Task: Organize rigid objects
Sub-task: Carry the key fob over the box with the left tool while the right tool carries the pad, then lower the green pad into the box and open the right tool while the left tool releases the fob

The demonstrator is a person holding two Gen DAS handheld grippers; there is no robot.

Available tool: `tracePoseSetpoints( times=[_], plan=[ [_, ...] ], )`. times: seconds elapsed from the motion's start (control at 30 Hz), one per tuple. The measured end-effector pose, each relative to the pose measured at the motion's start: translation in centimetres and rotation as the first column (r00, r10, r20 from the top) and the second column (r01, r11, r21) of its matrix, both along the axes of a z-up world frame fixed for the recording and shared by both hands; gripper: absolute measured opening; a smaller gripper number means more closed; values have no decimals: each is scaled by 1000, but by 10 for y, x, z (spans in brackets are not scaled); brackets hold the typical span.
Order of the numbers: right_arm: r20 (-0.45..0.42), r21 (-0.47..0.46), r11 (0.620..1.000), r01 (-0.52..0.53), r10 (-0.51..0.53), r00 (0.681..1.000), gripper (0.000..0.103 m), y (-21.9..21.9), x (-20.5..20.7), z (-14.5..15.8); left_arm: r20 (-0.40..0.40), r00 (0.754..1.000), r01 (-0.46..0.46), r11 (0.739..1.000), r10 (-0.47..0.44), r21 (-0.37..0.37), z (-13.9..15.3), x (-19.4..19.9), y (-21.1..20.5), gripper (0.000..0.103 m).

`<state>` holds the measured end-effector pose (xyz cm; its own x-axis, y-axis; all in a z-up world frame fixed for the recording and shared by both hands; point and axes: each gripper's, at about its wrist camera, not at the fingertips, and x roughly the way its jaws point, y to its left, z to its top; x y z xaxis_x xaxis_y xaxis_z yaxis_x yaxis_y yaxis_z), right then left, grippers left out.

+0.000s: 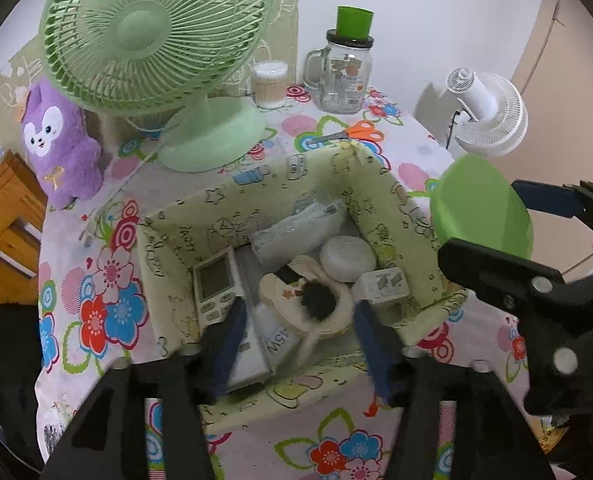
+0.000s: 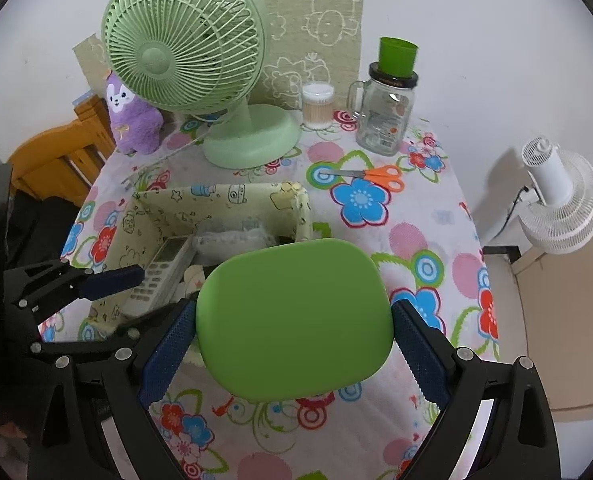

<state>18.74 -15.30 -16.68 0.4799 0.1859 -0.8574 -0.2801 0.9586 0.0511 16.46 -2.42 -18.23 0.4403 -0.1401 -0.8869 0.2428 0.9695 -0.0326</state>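
Right wrist view: right tool (image 2: 294,332) clamped on green case (image 2: 294,320), scissors (image 2: 370,176) beyond; left tool (image 1: 296,336) agape over fabric bin (image 1: 380,184).

We've got a floral-cloth counter (image 2: 424,236): fabric bin (image 2: 216,208) at 9 o'clock, green fan (image 2: 252,140) at 11, glass jar (image 2: 384,120) at 1, scissors (image 2: 376,176) just below the jar.

The green case (image 2: 294,320) hides the near right part of the box (image 2: 216,200) in the right wrist view, along with whatever lies there. In the left wrist view the left gripper's (image 1: 296,320) fingers (image 1: 228,340) cover the lower end of the remote (image 1: 214,284) and blur at their tips. The jar's (image 1: 342,76) label print is too small to read. The wooden chair (image 1: 4,232) is cut off by the picture's edge.
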Motion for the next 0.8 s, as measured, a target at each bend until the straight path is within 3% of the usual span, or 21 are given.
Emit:
tracePoseSetpoints(
  times=[0.1, 0.27, 0.47, 0.8],
  plan=[
    [-4, 9, 1000, -21, 21, 1000, 96, 9, 10, -4, -6, 1000, -22, 1000, 22, 18, 0, 0, 5, 78],
    [-7, 24, 997, -67, 68, 998, 96, 31, 24, -11, -34, 996, -85, 996, 86, 39, -3, 3, 19, 83],
    [-35, 36, 993, -117, 118, 992, 96, 54, 35, -25, -54, 989, -138, 989, 140, 47, -7, 6, 30, 86],
    [-108, 40, 993, -113, 117, 987, 97, 63, 43, -50, -97, 979, -174, 983, 179, 55, -20, 14, 35, 88]
  ],
)
